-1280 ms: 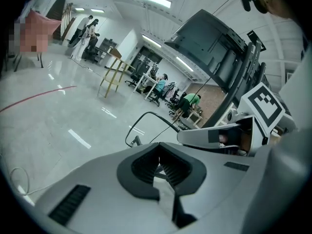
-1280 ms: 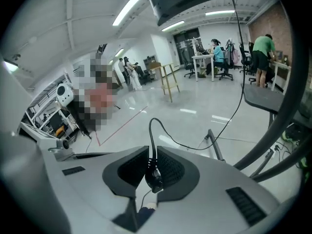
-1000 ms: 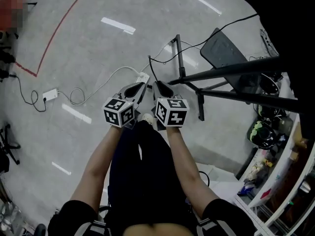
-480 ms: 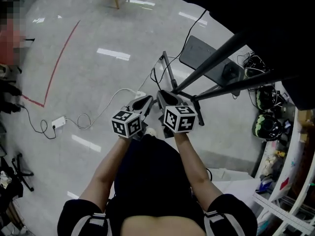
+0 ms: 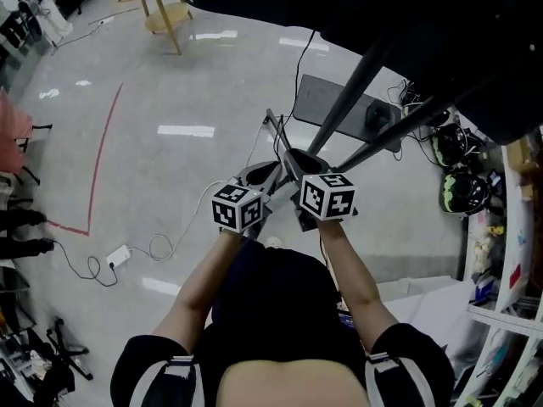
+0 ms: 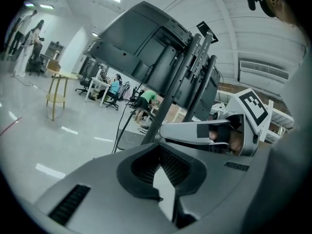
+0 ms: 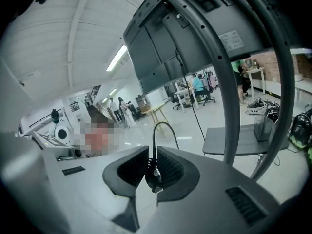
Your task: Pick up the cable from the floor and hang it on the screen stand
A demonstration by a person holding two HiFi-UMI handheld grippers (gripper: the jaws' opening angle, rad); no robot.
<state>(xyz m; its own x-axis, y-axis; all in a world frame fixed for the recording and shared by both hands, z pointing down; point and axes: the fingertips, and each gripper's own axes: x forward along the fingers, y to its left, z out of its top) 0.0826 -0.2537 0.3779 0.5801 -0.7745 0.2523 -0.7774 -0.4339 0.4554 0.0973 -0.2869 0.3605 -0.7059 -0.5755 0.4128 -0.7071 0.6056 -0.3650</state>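
My right gripper (image 7: 154,165) is shut on a thin black cable (image 7: 155,140), which arches up out of the pads and drops away. In the head view both grippers are held up side by side, the left gripper (image 5: 263,173) and the right gripper (image 5: 293,161), just before the screen stand's black poles (image 5: 355,83). The left gripper (image 6: 160,152) has its pads meeting at the tips, and I see nothing between them. The screen's dark back (image 6: 141,43) and the poles (image 7: 229,96) rise close ahead. The stand's base plate (image 5: 335,100) lies on the floor below.
On the floor at the left lies a white adapter (image 5: 119,255) with a looping white cable. A red tape line (image 5: 102,151) crosses the floor, with a wooden stool (image 5: 161,2) beyond. Helmets (image 5: 458,189) and shelves (image 5: 509,261) crowd the right side.
Both grippers have risen from near the floor, staying side by side. The stand's poles and screen are now closer and higher in view. The white power strip near the tips is out of sight.
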